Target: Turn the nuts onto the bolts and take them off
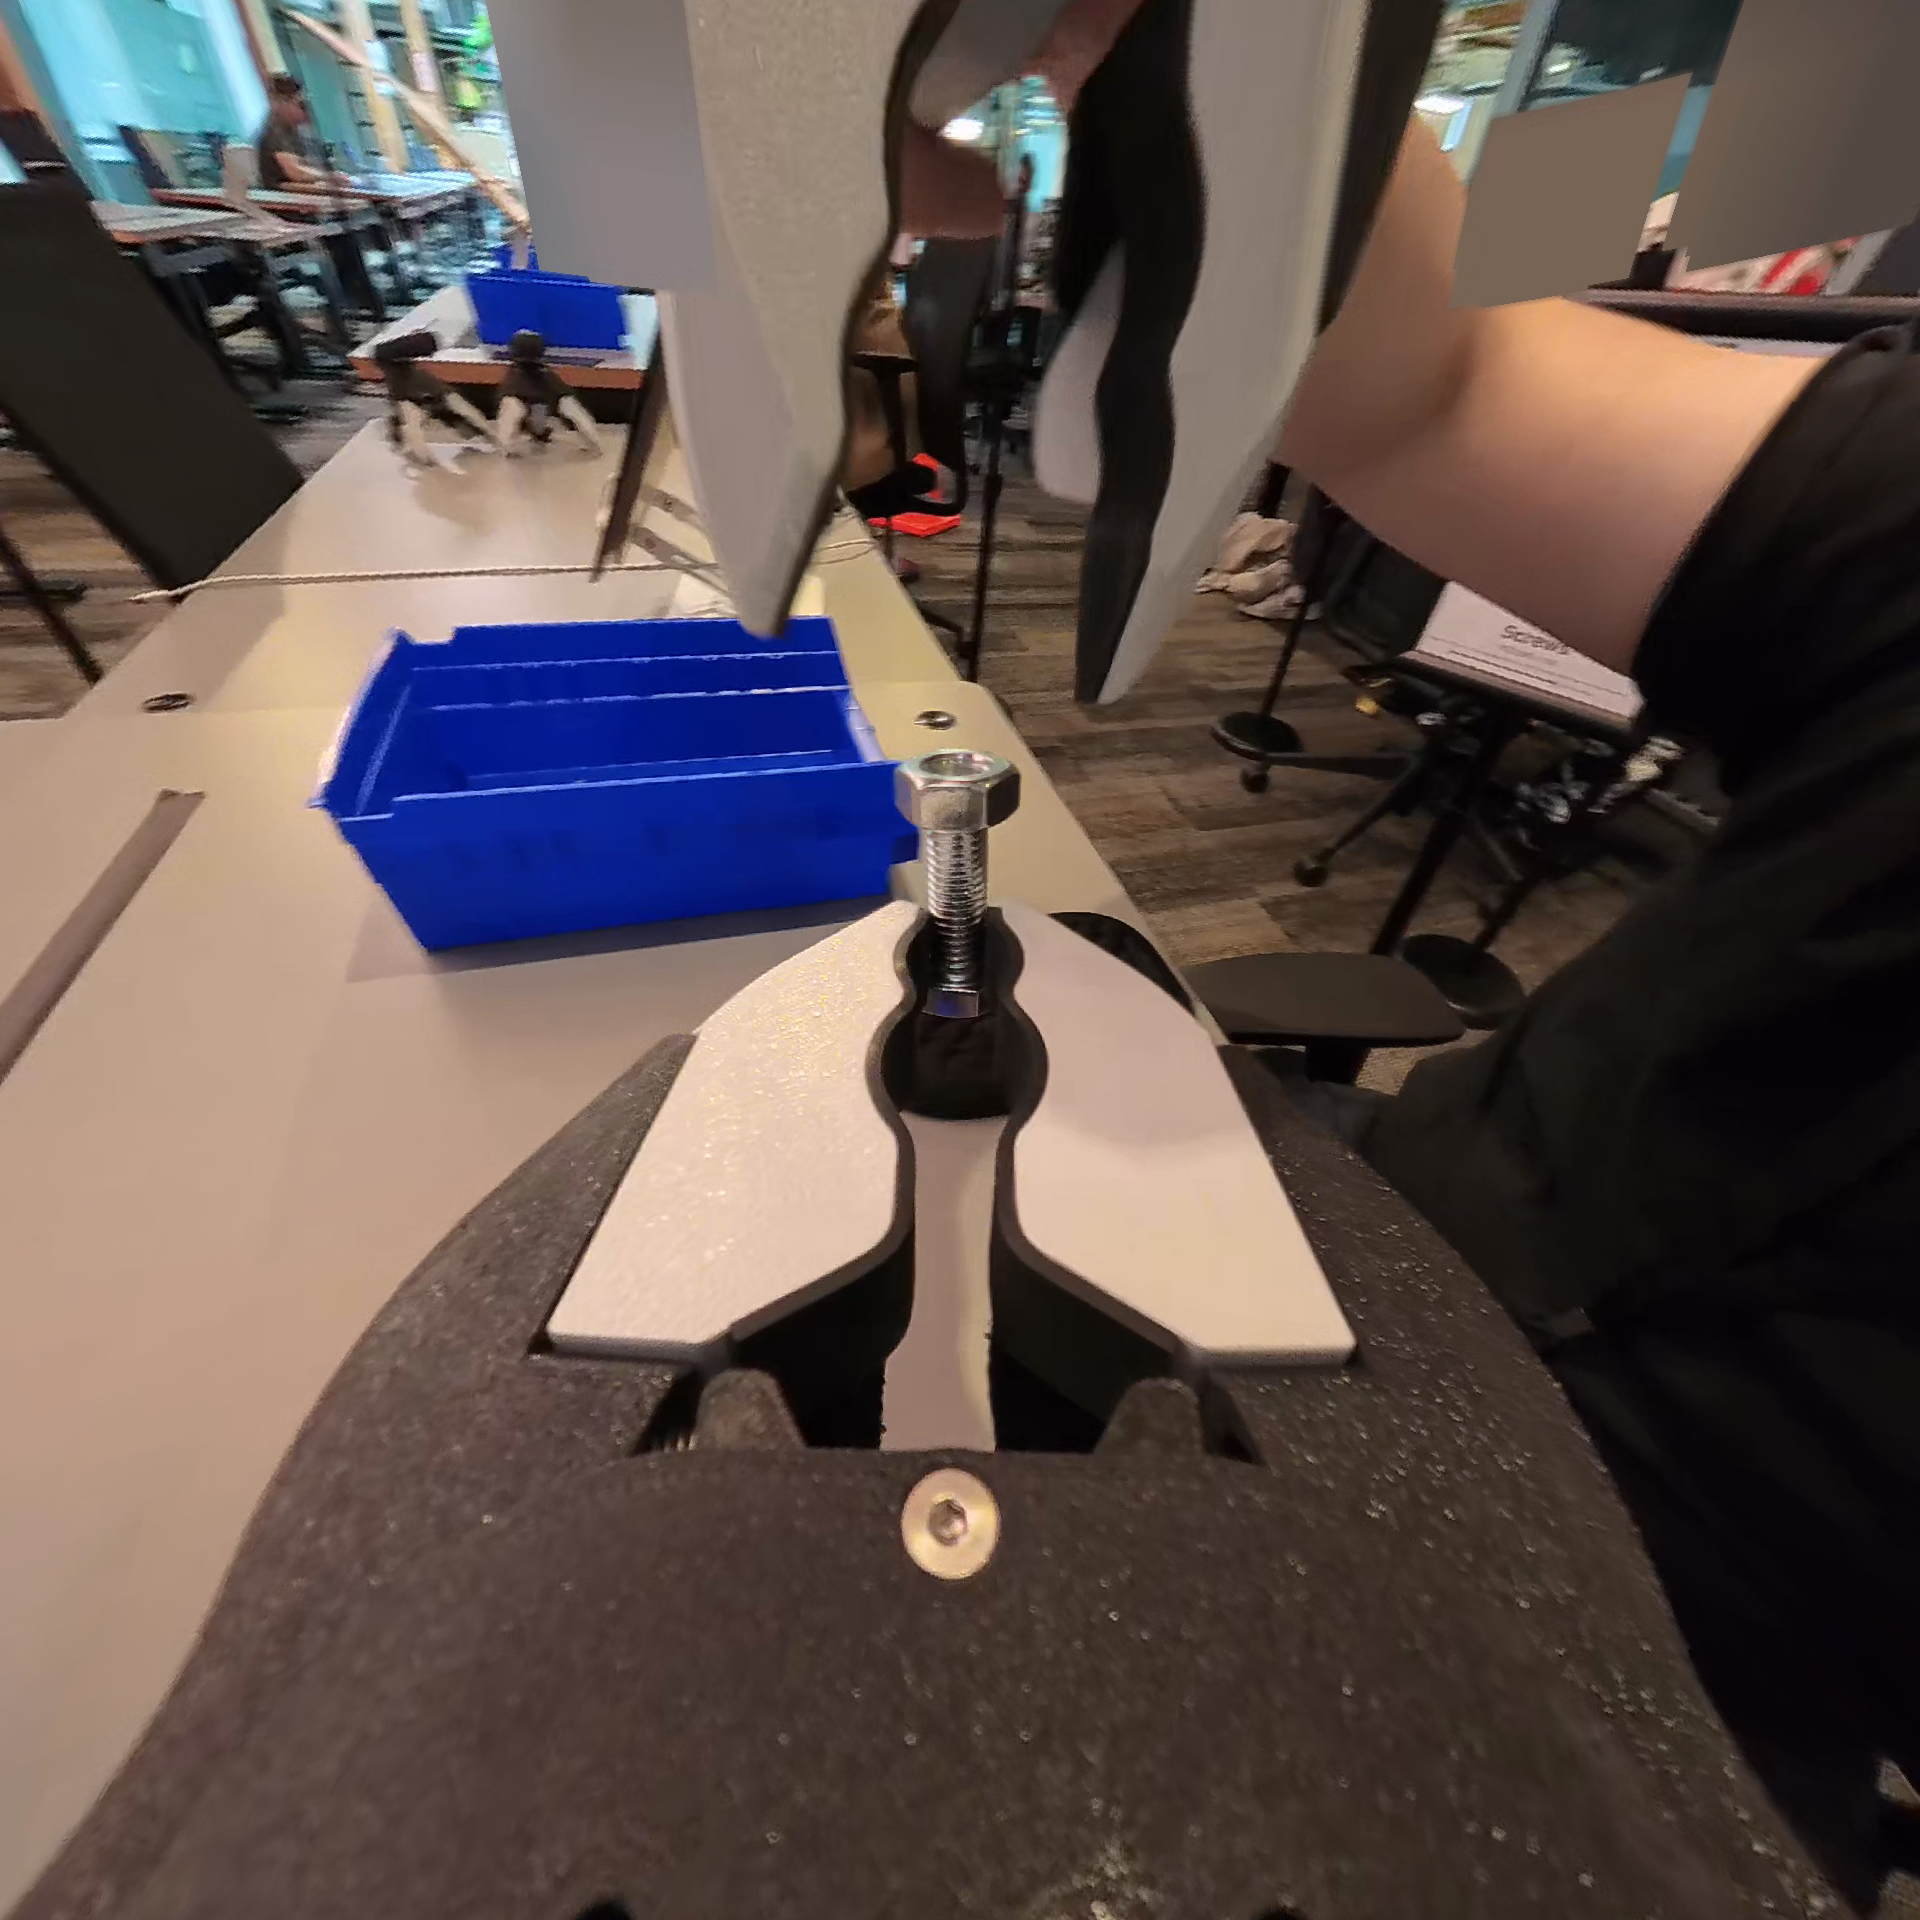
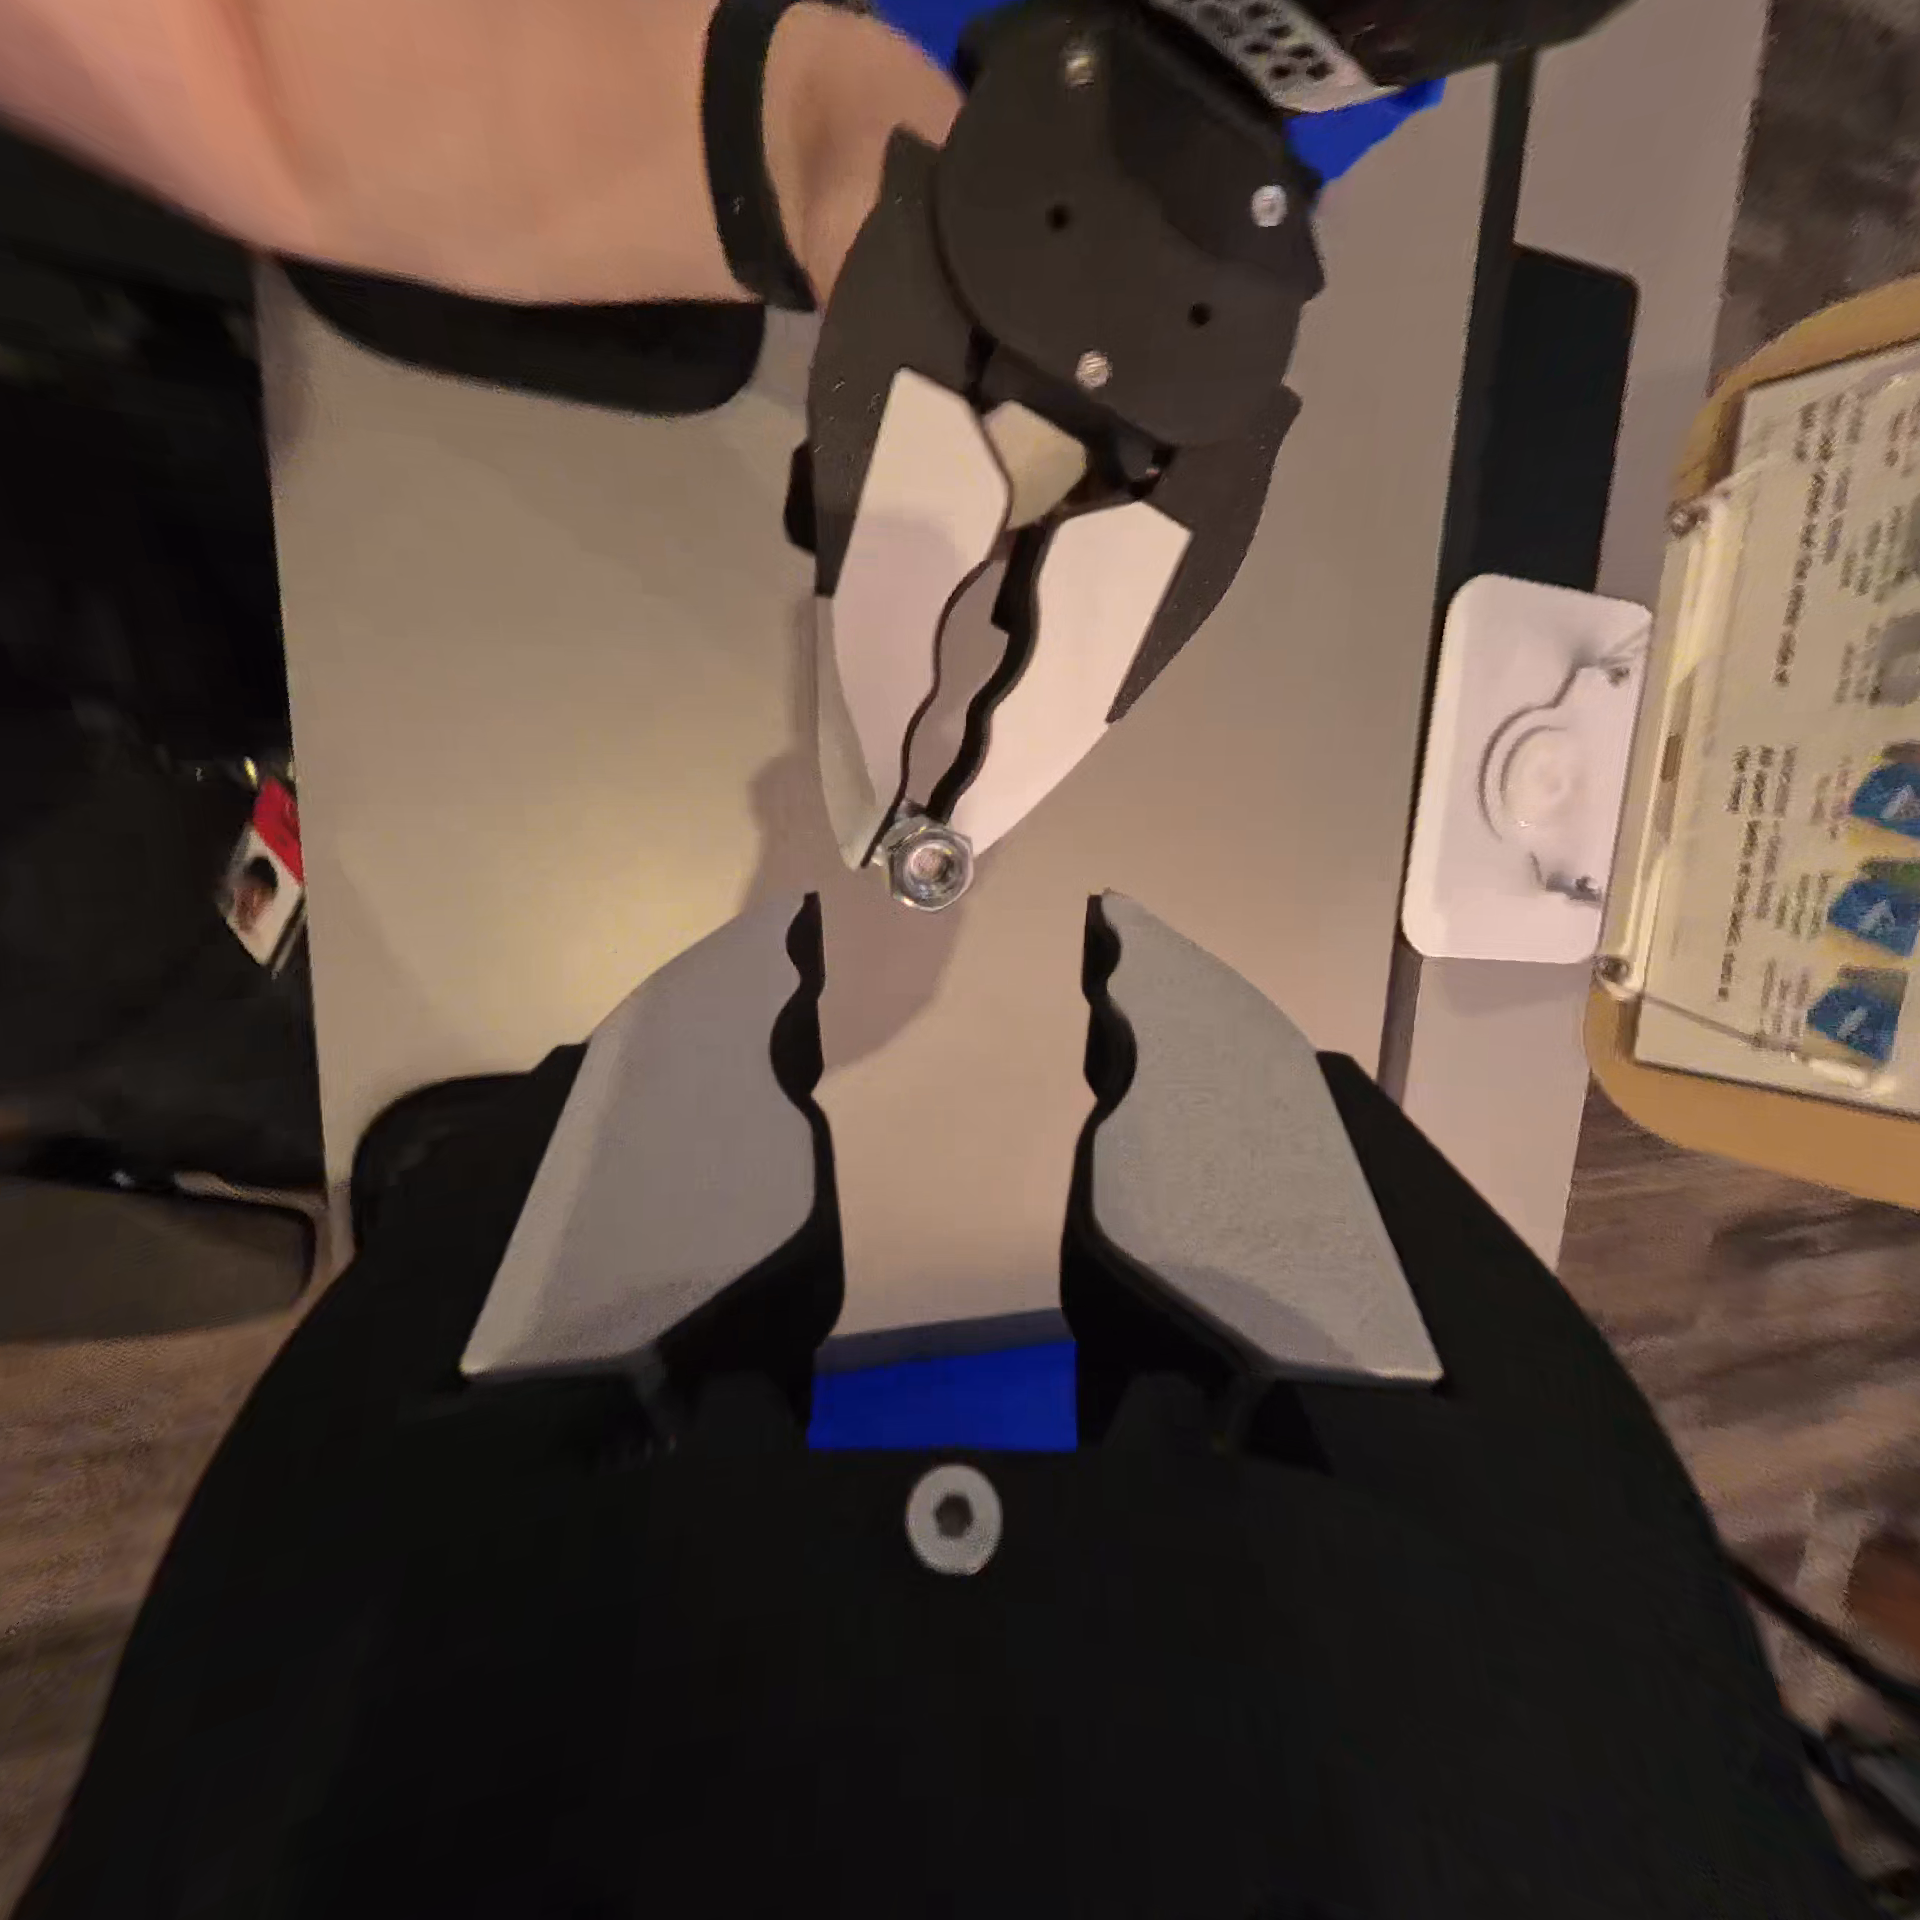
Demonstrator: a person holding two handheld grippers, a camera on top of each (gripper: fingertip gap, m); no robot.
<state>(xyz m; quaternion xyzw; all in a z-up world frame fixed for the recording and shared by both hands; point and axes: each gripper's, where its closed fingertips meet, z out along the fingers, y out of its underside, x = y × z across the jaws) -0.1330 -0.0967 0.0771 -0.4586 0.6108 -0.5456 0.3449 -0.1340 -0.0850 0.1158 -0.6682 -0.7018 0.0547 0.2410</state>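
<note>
Gripper on the left (image 1: 961,935), seen from its own wrist camera, is clamped on a silver bolt (image 1: 954,883): its two grey fingers close on the lower end of the shank, and the threaded part stands upright out of the tips. Above that bolt hangs the right gripper (image 1: 935,665), pointing down with its fingers spread apart and nothing between them; it touches neither bolt nor nut.

Under the bolt lies the pale grey tabletop (image 1: 208,1039). A blue bin (image 1: 613,800) sits on it just behind and to the left of the bolt, with dividers running across its inside. A person's forearm (image 1: 1507,468) in a black sleeve reaches in from the right of the bolt.

At the very top of the bolt sits a silver hex nut (image 1: 956,787), threaded on at the tip. From the right wrist camera the same nut (image 2: 928,862) shows end-on at the tips of the left gripper (image 2: 914,831), just beyond the gap of the parted right gripper (image 2: 951,914).
</note>
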